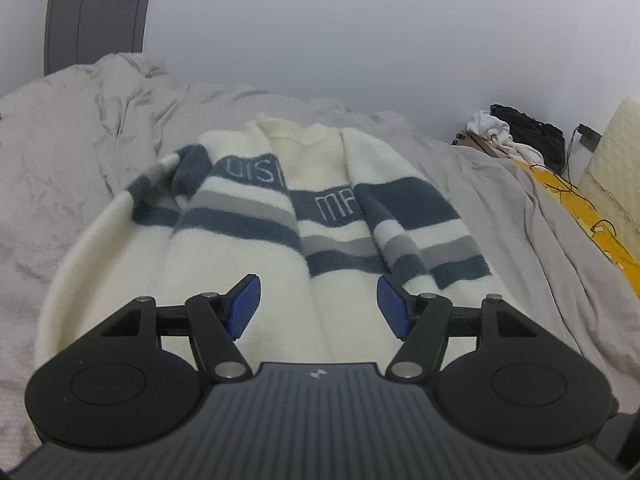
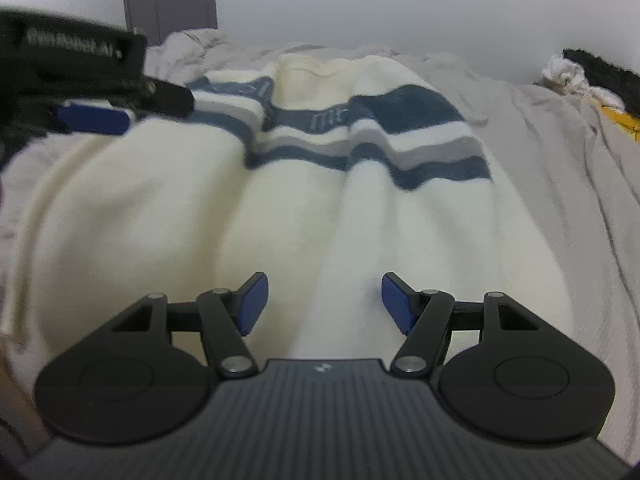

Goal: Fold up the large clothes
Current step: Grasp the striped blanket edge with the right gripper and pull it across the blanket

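A cream sweater with navy and grey stripes and lettering lies on the bed, both sleeves folded in over its front. It also fills the right wrist view. My left gripper is open and empty, hovering above the sweater's lower part. My right gripper is open and empty, just above the sweater's cream lower body. The left gripper also shows in the right wrist view at the upper left, above the sweater's left side.
The bed is covered by a rumpled grey sheet. At the far right lie white and black clothes, a yellow surface with cables. A grey door stands at the back left.
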A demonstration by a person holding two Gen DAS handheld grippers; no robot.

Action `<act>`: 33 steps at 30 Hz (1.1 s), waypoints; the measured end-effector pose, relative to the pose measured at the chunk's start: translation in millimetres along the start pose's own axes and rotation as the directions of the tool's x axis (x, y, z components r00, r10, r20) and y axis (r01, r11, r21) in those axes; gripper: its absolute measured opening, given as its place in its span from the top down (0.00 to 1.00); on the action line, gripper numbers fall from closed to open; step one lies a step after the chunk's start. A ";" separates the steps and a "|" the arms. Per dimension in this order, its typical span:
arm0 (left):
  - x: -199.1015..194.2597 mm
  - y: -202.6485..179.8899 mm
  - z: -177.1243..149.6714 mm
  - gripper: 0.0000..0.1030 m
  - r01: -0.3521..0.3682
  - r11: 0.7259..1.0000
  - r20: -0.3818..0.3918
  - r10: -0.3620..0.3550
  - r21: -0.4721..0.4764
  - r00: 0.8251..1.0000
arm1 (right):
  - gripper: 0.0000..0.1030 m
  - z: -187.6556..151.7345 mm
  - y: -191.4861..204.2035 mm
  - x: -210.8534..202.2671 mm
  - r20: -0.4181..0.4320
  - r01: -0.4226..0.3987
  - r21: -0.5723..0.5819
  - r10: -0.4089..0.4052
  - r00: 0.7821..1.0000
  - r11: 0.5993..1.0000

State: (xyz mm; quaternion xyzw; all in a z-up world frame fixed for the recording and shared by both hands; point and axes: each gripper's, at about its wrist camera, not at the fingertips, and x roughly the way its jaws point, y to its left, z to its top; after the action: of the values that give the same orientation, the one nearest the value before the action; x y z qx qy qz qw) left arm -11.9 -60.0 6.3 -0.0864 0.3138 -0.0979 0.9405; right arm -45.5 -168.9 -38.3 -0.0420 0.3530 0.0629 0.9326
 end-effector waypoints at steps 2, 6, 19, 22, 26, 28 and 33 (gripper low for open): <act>5.5 2.9 -0.2 0.32 0.000 1.000 -0.016 0.000 -0.009 1.000 | 0.37 -0.5 -4.5 11.8 -0.034 -0.004 0.017 0.004 0.999 1.000; 8.0 6.4 0.0 0.32 -0.001 1.000 -0.007 0.001 -0.026 1.000 | 0.37 -0.8 -9.8 27.3 -0.082 0.008 0.042 -0.004 0.997 0.999; 5.1 14.4 -7.5 0.32 -0.032 0.999 0.007 0.032 -0.040 0.999 | 0.84 -2.0 -12.8 25.6 -0.083 0.109 0.016 -0.107 0.991 0.994; 3.7 18.6 -10.1 0.32 -0.030 0.998 -0.002 0.030 -0.059 1.000 | 0.85 6.7 -18.8 16.8 -0.079 0.099 0.012 -0.098 0.992 0.995; 1.0 26.5 -12.5 0.32 -0.011 0.995 -0.008 0.010 -0.098 1.000 | 0.86 32.3 -39.7 -5.8 -0.019 0.140 -0.035 -0.141 0.990 0.990; 2.2 26.4 -12.7 0.32 -0.008 0.995 -0.012 0.007 -0.103 1.000 | 0.86 51.5 -55.5 -17.0 0.019 0.181 -0.074 -0.180 0.983 0.981; 6.5 22.6 -13.0 0.32 0.002 0.995 -0.019 -0.003 -0.096 1.000 | 0.86 112.6 -104.6 -30.3 0.121 0.315 -0.105 -0.302 0.946 0.943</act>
State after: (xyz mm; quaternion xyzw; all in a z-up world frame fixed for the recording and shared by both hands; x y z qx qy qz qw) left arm -11.8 -41.0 -12.7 -0.1308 0.3272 -0.0848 0.9320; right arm 21.0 -261.1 69.6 -0.1507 0.2889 -0.0604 0.9435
